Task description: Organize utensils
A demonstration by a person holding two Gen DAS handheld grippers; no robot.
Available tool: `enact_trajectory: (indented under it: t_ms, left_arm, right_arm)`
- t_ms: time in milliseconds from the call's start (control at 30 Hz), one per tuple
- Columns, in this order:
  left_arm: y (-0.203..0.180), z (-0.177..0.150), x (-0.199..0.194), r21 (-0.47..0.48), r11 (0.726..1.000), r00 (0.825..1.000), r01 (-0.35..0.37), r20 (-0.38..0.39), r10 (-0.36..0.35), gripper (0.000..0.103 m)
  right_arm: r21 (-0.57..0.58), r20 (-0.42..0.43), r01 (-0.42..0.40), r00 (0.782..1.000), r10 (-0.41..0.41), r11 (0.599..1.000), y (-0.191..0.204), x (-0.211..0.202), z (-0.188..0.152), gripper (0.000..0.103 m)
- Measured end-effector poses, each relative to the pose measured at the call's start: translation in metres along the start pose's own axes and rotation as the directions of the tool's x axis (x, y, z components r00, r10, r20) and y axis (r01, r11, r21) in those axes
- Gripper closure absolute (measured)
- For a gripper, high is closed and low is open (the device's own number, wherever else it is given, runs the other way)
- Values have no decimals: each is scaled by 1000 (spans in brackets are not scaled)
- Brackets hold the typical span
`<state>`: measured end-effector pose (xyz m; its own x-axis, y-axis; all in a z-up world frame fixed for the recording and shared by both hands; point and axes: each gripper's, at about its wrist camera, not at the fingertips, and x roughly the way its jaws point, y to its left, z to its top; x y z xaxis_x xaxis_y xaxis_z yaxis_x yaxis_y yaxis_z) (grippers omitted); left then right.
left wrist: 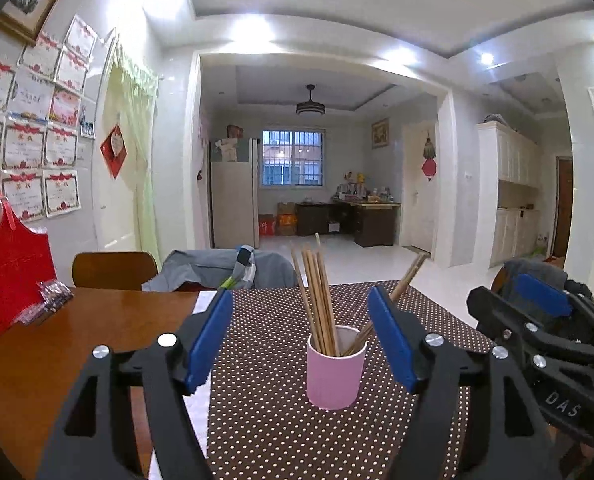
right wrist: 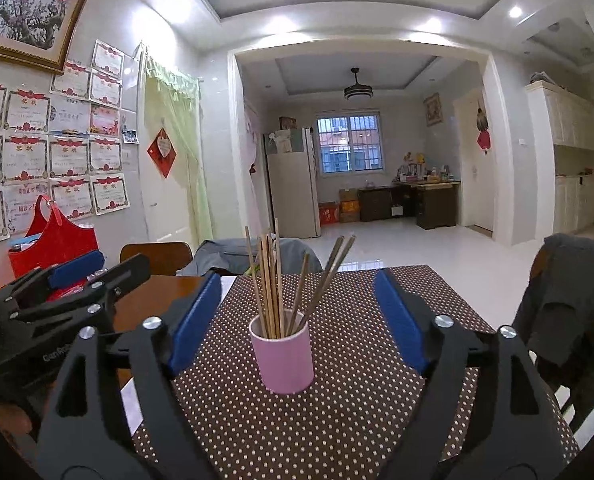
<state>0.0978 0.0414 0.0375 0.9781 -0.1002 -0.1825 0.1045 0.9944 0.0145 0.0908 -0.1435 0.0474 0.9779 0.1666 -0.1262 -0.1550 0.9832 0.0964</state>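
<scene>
Left view: left tongs [left wrist: 301, 340] spread apart, empty, pink cup [left wrist: 335, 366] between them on the dotted mat [left wrist: 265, 420], chopsticks [left wrist: 317, 296] standing in it. Sticks look light, stiff, thin, likely slippery; pinch mid-shaft above the rim. Cup probably tips easily. Right view: right tongs [right wrist: 297, 320] also apart, empty, cup [right wrist: 283, 354] just ahead. Mat covers a glossy wood desk [right wrist: 145, 300]; red bag [right wrist: 57, 240] at left, chairs behind, open tiled room.
</scene>
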Motion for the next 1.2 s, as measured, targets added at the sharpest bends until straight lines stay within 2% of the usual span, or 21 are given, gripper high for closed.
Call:
enact_trajectory:
  t_ms: [200,400,667,1200]
  left_arm:
    - [-10,-5,-16,35,999,1000,24,8,-25,32]
    - [-14,-10,-27,24,999,999,36,18,-36,32]
    - [-16,-14,-40,-1,999,998,49,36,-49,29]
    - [-19,-19,-48,24,999,998,33,48,-34,28]
  right_arm:
    - [1,11,41,999,-41,999,-1,-21,-7,11]
    - [11,6,48,999,-48,999,-4,-34,-14,9]
    - [12,16,66,998,-67,998,-9,-45,-17,8]
    - [-38,53,98,994,-95,995,-1,-57,-18,8]
